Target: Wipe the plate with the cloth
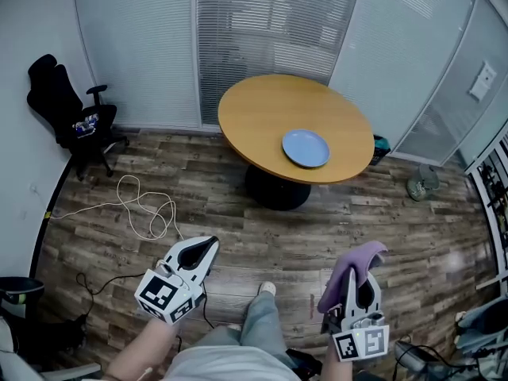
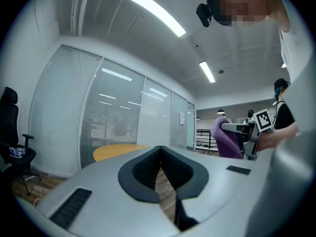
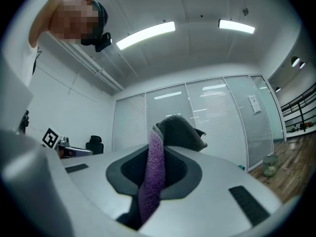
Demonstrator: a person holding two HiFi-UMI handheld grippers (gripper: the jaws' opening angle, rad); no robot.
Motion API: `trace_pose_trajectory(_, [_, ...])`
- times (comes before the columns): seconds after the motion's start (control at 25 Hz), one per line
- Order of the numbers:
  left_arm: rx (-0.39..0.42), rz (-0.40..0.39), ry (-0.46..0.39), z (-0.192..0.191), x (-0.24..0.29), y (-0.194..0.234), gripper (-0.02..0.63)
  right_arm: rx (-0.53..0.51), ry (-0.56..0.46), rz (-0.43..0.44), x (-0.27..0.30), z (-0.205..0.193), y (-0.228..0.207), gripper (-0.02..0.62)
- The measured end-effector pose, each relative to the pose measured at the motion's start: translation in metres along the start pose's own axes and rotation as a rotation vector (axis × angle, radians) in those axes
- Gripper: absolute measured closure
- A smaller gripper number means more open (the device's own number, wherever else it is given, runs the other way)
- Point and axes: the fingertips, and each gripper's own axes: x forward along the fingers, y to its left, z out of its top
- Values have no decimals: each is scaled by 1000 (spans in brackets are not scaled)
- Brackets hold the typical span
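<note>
The round wooden bench [image 1: 262, 109] stands at the far side of the room, in front of glass walls with blinds. The pale blue plate [image 1: 305, 148] lies on the bench's right half, close to its near edge, with nothing else on the top. Both grippers are held low and near, well apart from the bench, above the wood-plank floor [image 1: 317, 228].

The right gripper [image 1: 359, 280] is on the near right, its marker cube nearest the camera. Its jaws are clenched on the purple cloth [image 1: 349, 272]. In the right gripper view a purple fold of the cloth [image 3: 155, 177] runs down between the two dark pads, and its grey upper end bunches and flops over the tips of the right gripper [image 3: 158, 147].

The left gripper [image 1: 208, 246] is on the near left and points toward the bench. In the left gripper view the jaws of the left gripper [image 2: 160, 154] meet at the tips with nothing held between them; only floor shows through the narrow gap lower down. That view also catches the edge of the bench [image 2: 116, 151] ahead and the cloth [image 2: 224, 137] off to the right.

A black office chair [image 1: 67, 109] stands by the far left wall, and a white cable [image 1: 143, 205] lies looped on the floor between it and the left gripper. The person's trouser leg [image 1: 258, 324] shows between the two grippers.
</note>
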Motion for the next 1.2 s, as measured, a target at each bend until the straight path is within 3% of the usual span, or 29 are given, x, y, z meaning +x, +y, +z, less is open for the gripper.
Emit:
trace_pose_trajectory(0.52, [-3, 1, 27, -11, 26, 11, 595, 22, 11, 18, 30, -13, -22, 545])
trace_pose_trajectory(1.2, [-12, 56, 57, -7, 122, 55, 594, 55, 16, 42, 133, -27, -91, 545])
